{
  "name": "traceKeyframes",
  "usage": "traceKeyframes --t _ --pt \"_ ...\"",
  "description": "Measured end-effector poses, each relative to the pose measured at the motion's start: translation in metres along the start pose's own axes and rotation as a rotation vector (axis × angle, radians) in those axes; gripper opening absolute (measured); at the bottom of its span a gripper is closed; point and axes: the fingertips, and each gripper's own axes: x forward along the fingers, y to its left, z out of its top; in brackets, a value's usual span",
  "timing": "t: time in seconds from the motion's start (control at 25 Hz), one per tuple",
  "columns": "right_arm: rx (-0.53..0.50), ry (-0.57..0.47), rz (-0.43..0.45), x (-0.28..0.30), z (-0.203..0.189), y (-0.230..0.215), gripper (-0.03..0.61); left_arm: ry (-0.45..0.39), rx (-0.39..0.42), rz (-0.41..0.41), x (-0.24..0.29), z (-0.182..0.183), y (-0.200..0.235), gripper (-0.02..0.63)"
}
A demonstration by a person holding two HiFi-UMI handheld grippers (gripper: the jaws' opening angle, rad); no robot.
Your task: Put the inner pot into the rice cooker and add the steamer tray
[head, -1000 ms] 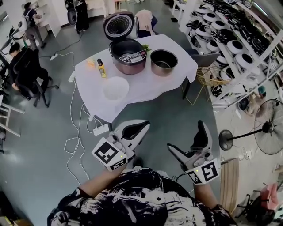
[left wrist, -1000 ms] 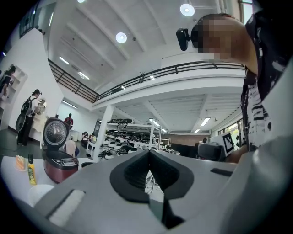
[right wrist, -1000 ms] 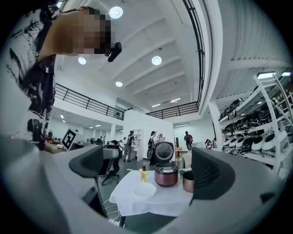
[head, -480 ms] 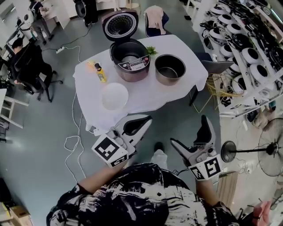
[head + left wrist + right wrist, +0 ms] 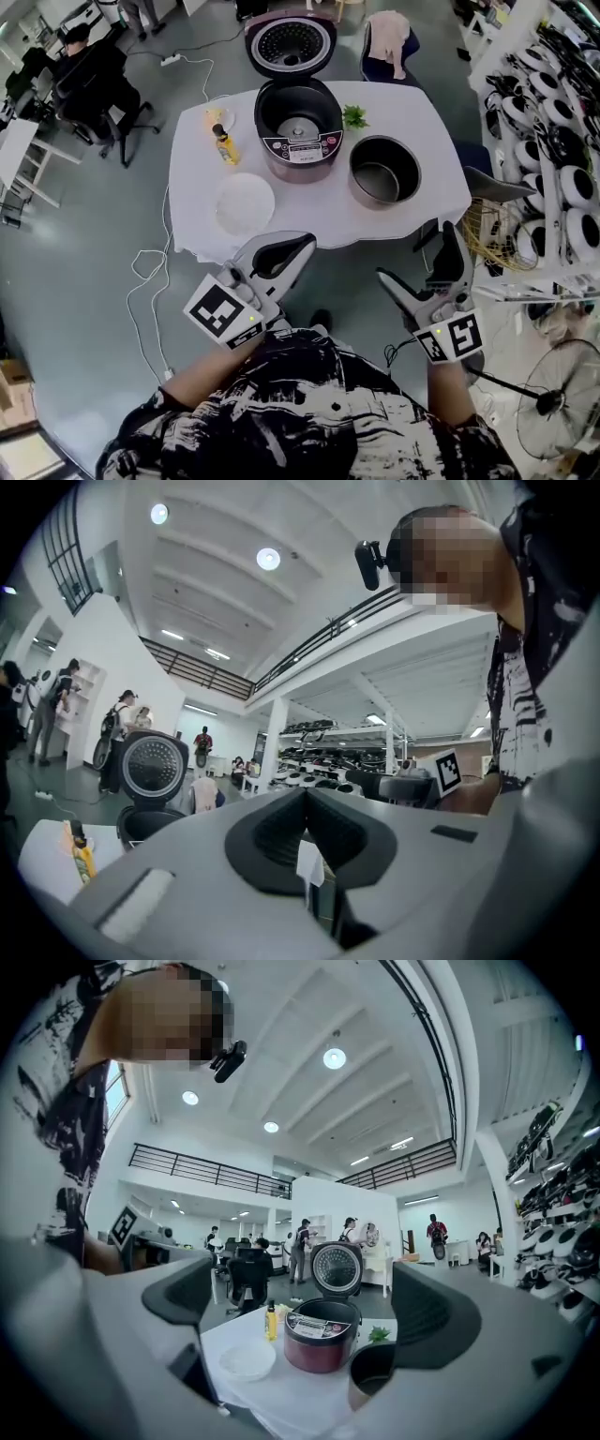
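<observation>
Inner pot (image 5: 384, 176), dark metal and empty, stands upright on the white-clothed surface (image 5: 323, 214), just beside the rice cooker (image 5: 298, 129) on the person's right and outside it. The rice cooker is maroon, its lid (image 5: 291, 42) swung up and back, and its cavity is bare with the heating plate showing. The white round steamer tray (image 5: 246, 202) lies flat on the surface on the near left of the rice cooker, apart from it. A yellow bottle (image 5: 224, 147) stands left of the rice cooker, and a small green sprig (image 5: 354, 116) lies at its far right corner, near the inner pot's far rim. Both pairs of tongs are held on the near side of the rice cooker, well short of it, touching nothing on the surface. The left tongs (image 5: 302, 246) are pressed together with nothing between them; in the head view their tip overlaps the surface's near edge below the steamer tray. The right tongs (image 5: 422, 267) are spread wide and empty, and the right gripper view frames the rice cooker and the inner pot's rim between the two jaws. Beyond the rice cooker stands a chair (image 5: 386, 42) draped with a pale cloth. Far left of the rice cooker a person (image 5: 89, 70) sits at a desk, and far right shelves (image 5: 558, 159) hold rows of other cookers.
</observation>
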Motion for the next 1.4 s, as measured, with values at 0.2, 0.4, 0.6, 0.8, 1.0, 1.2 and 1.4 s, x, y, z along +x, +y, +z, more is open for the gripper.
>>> traceKeyframes --t 0.2,0.4,0.6,0.8,1.0,1.2,1.4 --pt "0.013 0.034 0.036 0.054 -0.017 -0.036 0.552 -0.002 -0.017 0.117 0.005 0.001 0.055 0.005" --pt "0.005 0.087 0.046 0.114 -0.041 -0.052 0.552 -0.027 -0.026 0.147 0.019 0.006 0.118 0.005" --pt "-0.024 0.154 0.011 0.17 -0.07 -0.072 0.552 -0.045 -0.022 0.145 0.027 0.011 0.185 0.005" --pt "-0.012 0.187 -0.005 0.21 -0.087 -0.084 0.552 -0.036 -0.029 0.164 0.035 0.012 0.24 0.005" --pt "-0.011 0.208 0.022 0.228 -0.099 -0.102 0.552 -0.03 -0.016 0.21 0.048 0.017 0.262 0.005" --pt "-0.013 0.26 0.047 0.233 -0.119 -0.136 0.552 -0.028 -0.013 0.27 0.064 0.025 0.267 0.005" --pt "-0.074 0.36 0.032 0.232 -0.162 -0.189 0.552 -0.019 -0.011 0.279 0.084 0.022 0.266 0.005"
